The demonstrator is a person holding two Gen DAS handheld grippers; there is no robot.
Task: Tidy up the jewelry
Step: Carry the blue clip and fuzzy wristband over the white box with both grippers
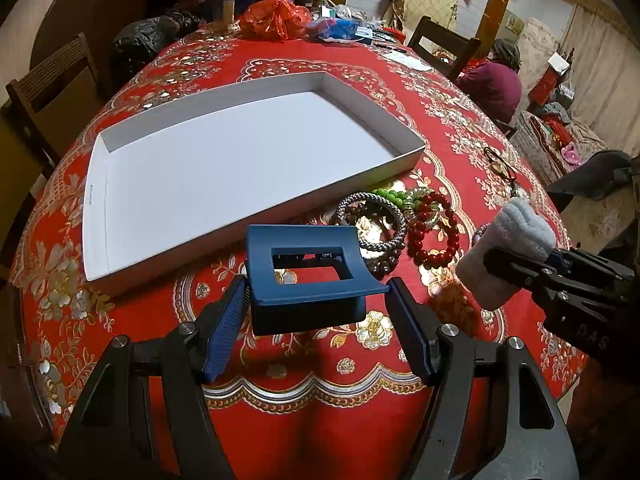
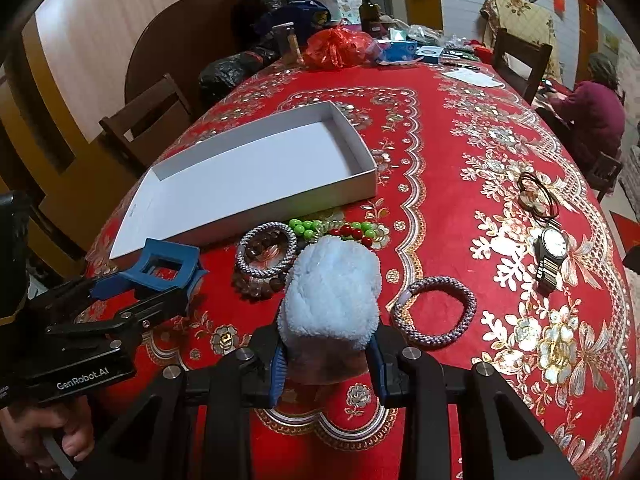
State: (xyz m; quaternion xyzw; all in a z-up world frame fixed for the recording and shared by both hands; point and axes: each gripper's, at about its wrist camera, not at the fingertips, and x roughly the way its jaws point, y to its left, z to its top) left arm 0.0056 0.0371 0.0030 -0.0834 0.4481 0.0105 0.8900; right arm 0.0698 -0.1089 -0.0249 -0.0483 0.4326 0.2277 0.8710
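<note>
My left gripper [image 1: 318, 292] is shut on a blue hair claw clip [image 1: 308, 276], held above the red tablecloth just in front of the white tray [image 1: 100, 216]; the clip also shows in the right wrist view [image 2: 164, 266]. My right gripper [image 2: 328, 344] is shut on a fluffy pale blue scrunchie [image 2: 332, 292], seen in the left wrist view [image 1: 506, 240] to the right. Bracelets lie between tray and grippers: a grey beaded one [image 2: 266, 252], green beads [image 2: 306, 227], red beads [image 1: 434, 232], and a lilac woven one [image 2: 436, 312].
A wristwatch [image 2: 552, 252] and thin dark bangles [image 2: 538, 196] lie right on the table. Bags, a bottle [image 2: 368, 8] and boxes crowd the far end. Wooden chairs [image 2: 144, 120] stand on the left. A person [image 2: 596, 108] sits at the far right.
</note>
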